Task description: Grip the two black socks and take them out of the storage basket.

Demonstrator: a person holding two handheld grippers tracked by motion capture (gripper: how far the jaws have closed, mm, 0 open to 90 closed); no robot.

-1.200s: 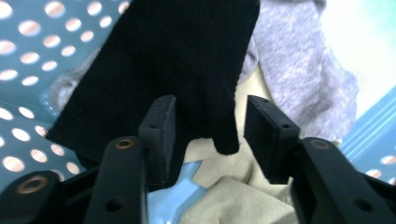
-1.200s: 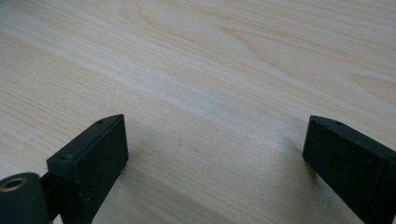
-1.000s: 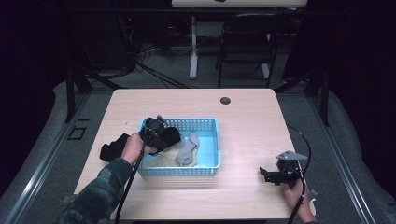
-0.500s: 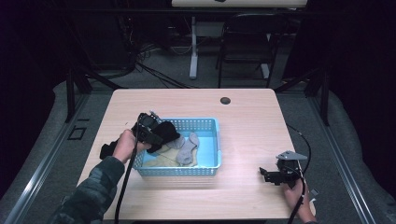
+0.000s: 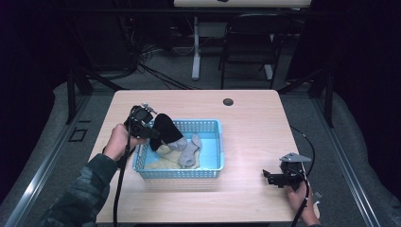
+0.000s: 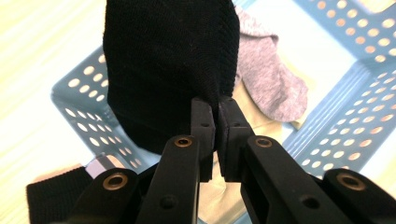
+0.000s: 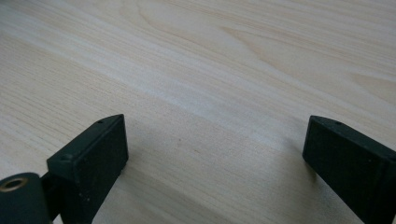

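Lifted higher, the limp black sock (image 6: pixel 163 70) hangs pinched in the left gripper (image 6: pixel 217 105); right gripper (image 7: pixel 215 140) gapes wide.

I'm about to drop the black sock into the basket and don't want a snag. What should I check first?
1. Left claw shut on the black sock: ok.
2. Sock hanging over the blue basket, not the table: ok.
3. Sock clear of the basket rim: cannot tell.
4. Room inside beside the grey sock: ok.
5. Right claw open, resting away from the basket: ok.
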